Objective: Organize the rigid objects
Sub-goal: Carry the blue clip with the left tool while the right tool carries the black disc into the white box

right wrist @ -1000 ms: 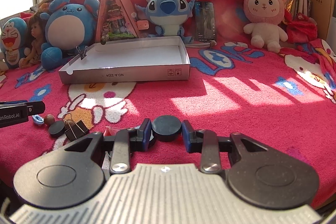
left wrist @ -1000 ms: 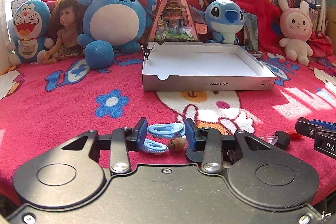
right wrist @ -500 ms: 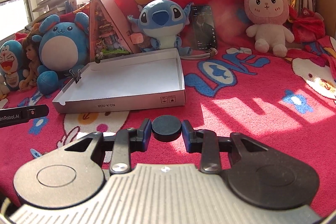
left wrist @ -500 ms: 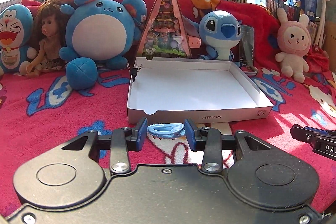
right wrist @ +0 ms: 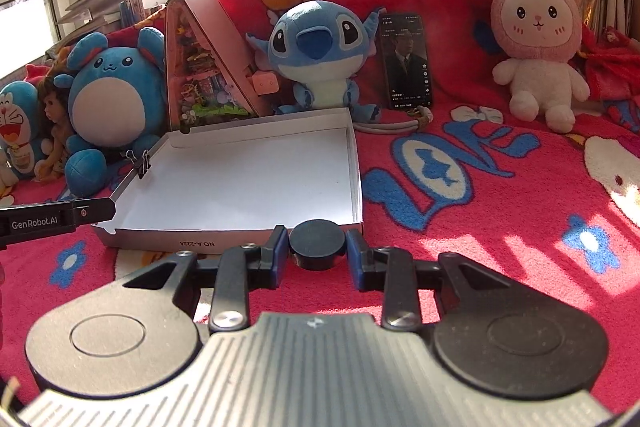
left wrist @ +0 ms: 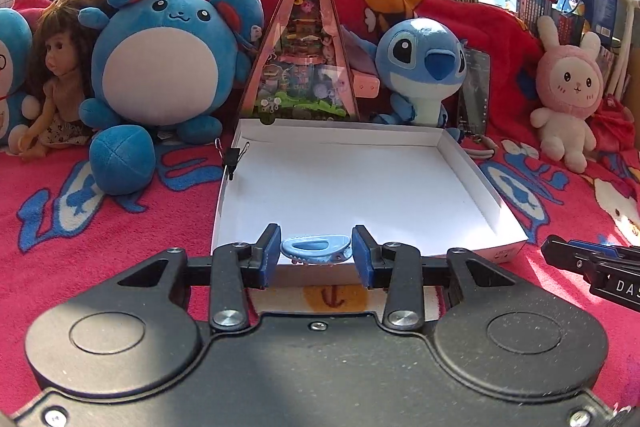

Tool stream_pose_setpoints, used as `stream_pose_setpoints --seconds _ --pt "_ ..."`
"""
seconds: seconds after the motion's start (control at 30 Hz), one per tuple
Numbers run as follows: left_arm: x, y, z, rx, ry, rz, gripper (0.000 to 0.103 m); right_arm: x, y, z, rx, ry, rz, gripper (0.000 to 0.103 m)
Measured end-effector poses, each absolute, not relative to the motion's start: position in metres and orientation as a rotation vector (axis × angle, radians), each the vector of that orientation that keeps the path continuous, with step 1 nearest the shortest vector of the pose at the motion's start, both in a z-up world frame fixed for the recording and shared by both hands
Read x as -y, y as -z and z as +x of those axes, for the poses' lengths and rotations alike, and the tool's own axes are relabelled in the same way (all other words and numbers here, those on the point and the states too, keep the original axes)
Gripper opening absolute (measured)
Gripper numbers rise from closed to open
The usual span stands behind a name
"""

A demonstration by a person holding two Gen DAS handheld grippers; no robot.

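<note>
My left gripper [left wrist: 316,254] is shut on a light blue hair clip [left wrist: 316,249] and holds it over the near edge of the shallow white cardboard box [left wrist: 460,163]. My right gripper [right wrist: 317,250] is shut on a round black cap [right wrist: 317,243] just in front of the box's near right corner [right wrist: 356,163]. The box is empty inside, with a black binder clip [left wrist: 234,157] on its left wall. The other gripper's tip shows at the right edge of the left wrist view [left wrist: 592,265] and at the left edge of the right wrist view [right wrist: 56,217].
The box lies on a red patterned blanket [right wrist: 500,211]. Behind it stand a blue round plush [left wrist: 160,67], a doll [left wrist: 56,83], a triangular diorama [left wrist: 306,59], a Stitch plush [left wrist: 424,63], a phone [right wrist: 406,61] and a pink rabbit plush [right wrist: 536,39].
Both grippers have lifted off the blanket and moved forward to the box, each still holding its object. The small items left on the blanket have dropped out of view.
</note>
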State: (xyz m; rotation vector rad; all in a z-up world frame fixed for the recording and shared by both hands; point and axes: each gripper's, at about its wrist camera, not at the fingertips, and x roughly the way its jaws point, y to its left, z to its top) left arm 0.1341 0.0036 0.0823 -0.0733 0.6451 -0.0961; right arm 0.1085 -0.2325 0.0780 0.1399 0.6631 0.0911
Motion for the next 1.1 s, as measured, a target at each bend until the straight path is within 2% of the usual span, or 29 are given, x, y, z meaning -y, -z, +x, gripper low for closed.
stream_pose_setpoints --seconds 0.47,1.1 --pt "0.011 -0.069 0.209 -0.768 0.08 -0.108 0.037 0.229 -0.07 0.18 -0.74 -0.085 0.145 0.037" --pt "0.024 -0.029 0.263 -0.883 0.021 -0.102 0.037 0.215 -0.045 0.251 -0.879 -0.116 0.164 0.037"
